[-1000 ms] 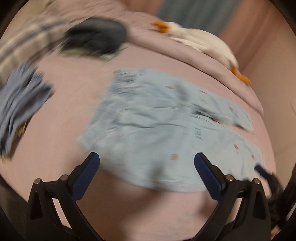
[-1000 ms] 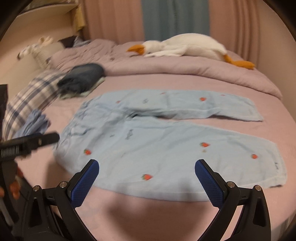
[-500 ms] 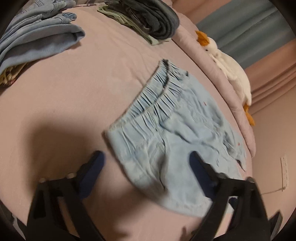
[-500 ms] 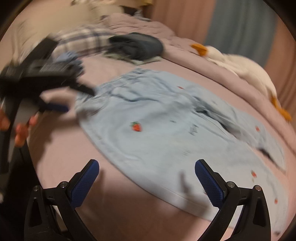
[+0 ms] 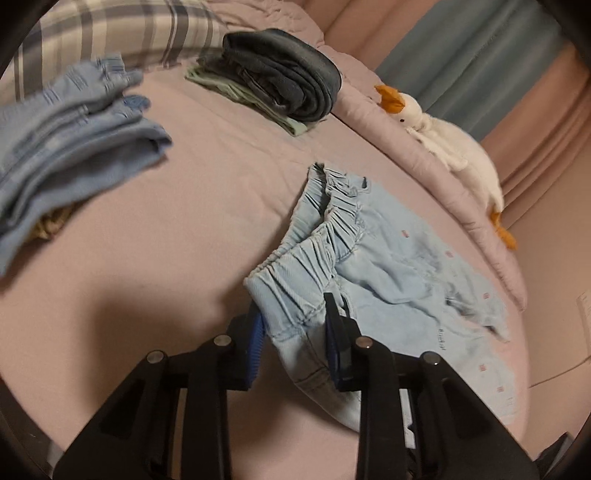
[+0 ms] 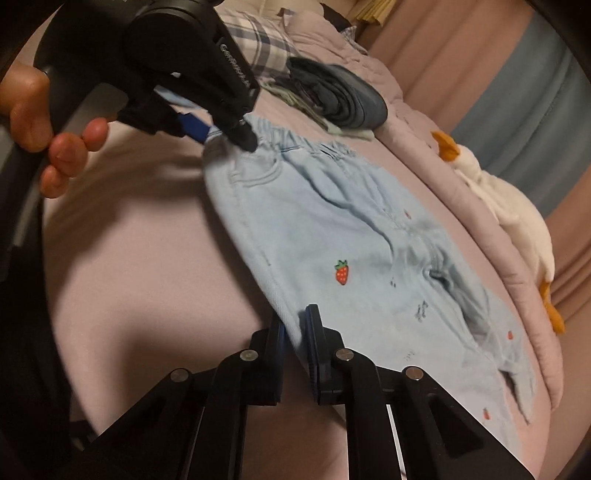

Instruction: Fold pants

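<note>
Light blue pants (image 5: 391, 273) with small strawberry prints lie spread on a pink bed; they also show in the right wrist view (image 6: 332, 229). My left gripper (image 5: 293, 332) is shut on the near corner of the elastic waistband. It shows from outside in the right wrist view (image 6: 221, 134), held by a hand. My right gripper (image 6: 293, 332) is shut on the near side edge of the pants, below the waistband. The legs run away to the right.
A folded blue garment pile (image 5: 70, 147) lies at left. A stack of dark folded jeans (image 5: 280, 70) sits near a plaid pillow (image 5: 122, 29). A white goose plush (image 5: 454, 147) lies on the rolled duvet by the curtains.
Both grippers came down onto the pants and closed: the left on the waistband corner, the right on the side edge. Both were open half a second ago.
</note>
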